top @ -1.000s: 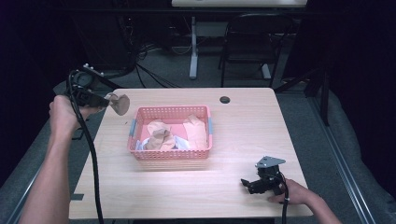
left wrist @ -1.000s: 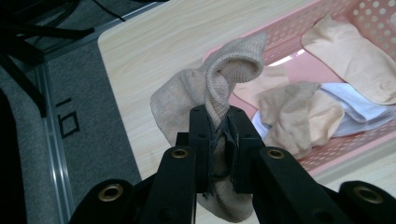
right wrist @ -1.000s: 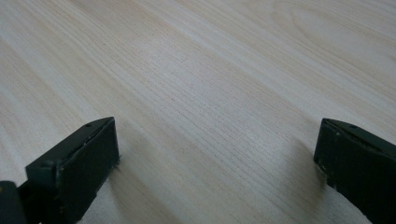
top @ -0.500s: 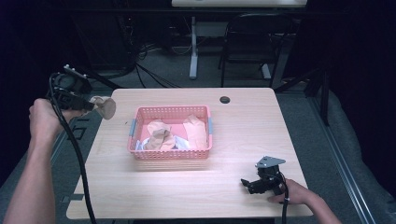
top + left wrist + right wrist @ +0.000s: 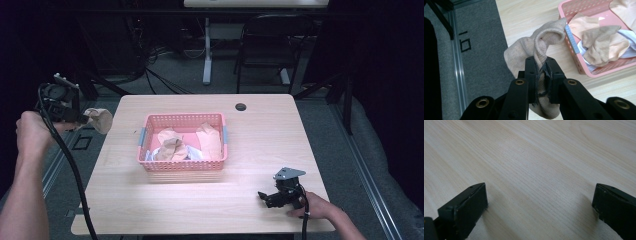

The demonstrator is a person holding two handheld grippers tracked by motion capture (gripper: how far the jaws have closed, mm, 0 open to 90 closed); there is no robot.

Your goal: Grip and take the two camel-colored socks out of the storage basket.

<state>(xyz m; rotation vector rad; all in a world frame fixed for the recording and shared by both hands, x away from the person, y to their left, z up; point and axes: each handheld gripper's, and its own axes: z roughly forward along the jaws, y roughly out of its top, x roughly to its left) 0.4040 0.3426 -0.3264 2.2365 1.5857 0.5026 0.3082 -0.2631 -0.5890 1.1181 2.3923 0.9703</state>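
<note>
A pink plastic basket [image 5: 182, 166] sits mid-table with several beige socks [image 5: 172, 145] and a bit of white cloth in it. My left gripper [image 5: 82, 119] hangs in the air past the table's left edge, shut on a beige sock [image 5: 100, 120]. In the left gripper view that sock [image 5: 534, 50] bunches up between the closed jaws, the basket [image 5: 584, 67] off to the right. My right gripper [image 5: 267, 197] rests low on the table near the front right, jaws wide apart with bare wood [image 5: 536, 177] between them.
A small black round grommet [image 5: 241, 106] lies near the table's far edge. Grey carpet and a metal floor rail [image 5: 457, 70] lie below the left gripper. A chair and table legs stand beyond the far side. A black cable [image 5: 65, 155] trails from the left gripper.
My left gripper has carried the sock leftward, from over the table's left part to beyond its edge. The right gripper has stayed put.
</note>
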